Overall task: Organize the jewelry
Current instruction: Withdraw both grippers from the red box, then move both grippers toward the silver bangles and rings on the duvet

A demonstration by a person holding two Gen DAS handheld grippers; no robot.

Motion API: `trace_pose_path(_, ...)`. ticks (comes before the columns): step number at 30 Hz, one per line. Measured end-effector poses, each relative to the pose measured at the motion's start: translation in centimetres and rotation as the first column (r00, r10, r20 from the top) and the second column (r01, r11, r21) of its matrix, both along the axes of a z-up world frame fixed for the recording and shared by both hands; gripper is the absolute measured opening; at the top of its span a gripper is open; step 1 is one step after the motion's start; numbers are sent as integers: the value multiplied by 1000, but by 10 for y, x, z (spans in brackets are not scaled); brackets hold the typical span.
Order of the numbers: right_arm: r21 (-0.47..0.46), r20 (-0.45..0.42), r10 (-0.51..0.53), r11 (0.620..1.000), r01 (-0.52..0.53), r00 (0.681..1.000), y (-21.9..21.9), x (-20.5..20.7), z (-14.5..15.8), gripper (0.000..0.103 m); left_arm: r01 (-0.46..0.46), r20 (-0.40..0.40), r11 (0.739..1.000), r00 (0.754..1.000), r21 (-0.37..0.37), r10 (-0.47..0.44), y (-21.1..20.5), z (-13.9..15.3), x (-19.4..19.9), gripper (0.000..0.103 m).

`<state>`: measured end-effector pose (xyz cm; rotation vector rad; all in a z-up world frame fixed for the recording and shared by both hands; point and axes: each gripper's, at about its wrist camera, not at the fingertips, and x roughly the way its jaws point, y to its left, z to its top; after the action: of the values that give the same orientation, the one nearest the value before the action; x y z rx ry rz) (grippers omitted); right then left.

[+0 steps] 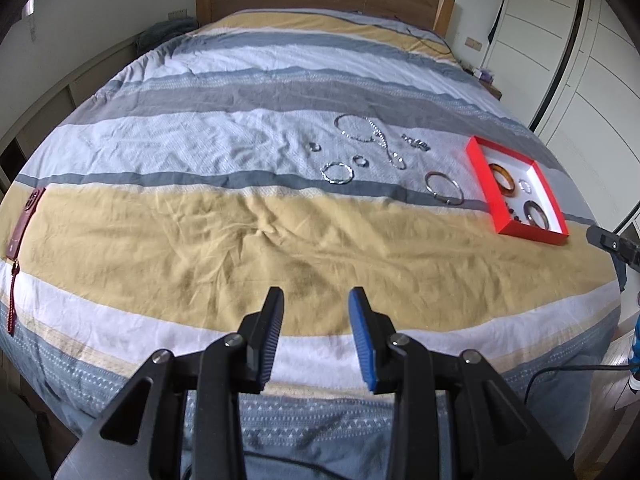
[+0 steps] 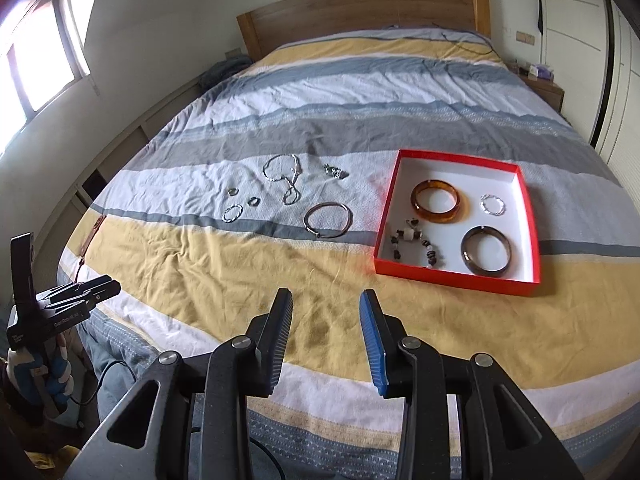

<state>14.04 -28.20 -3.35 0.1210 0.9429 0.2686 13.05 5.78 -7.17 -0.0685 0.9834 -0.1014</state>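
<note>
The red box (image 2: 456, 272) on the bed (image 2: 240, 280) holds an amber bangle (image 2: 436, 202), a dark bangle (image 2: 486, 251), a silver ring (image 2: 493, 204) and a bead bracelet (image 2: 416, 244). The loose jewelry (necklace (image 2: 286, 178), silver bangle (image 2: 328, 220)) lies well beyond both tongs, left (image 1: 316, 300) and right (image 2: 326, 304), which gape empty.

Red box (image 2: 452, 274), amber bangle (image 2: 436, 216), striped bedspread (image 2: 240, 280).

Striped bed (image 2: 360, 92), wooden headboard (image 2: 360, 8), white walls, bright window (image 2: 36, 60) left, pale wardrobe (image 2: 580, 20) right.
</note>
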Motion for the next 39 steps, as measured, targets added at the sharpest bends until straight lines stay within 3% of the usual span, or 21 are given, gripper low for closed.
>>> trace_pose_path(10,23,-66,40,999,-39,997,10,54,-36,35,2,-48,1000,999,1,-2,-10,-29,65,32)
trace_pose_path(16,37,-92,66,997,-63,994,21,91,-55,40,10,-73,1000,997,-10,-10,-16,-44,100,32)
trace_pose_path(28,25,-125,143,990,-141,982,54,150,-86,43,-16,-82,999,997,-43,12,-14,-62,166,32)
trace_pose_path(39,14,-160,173,985,-174,972,73,186,-113,46,-12,-134,998,991,-59,4,-22,-89,204,32)
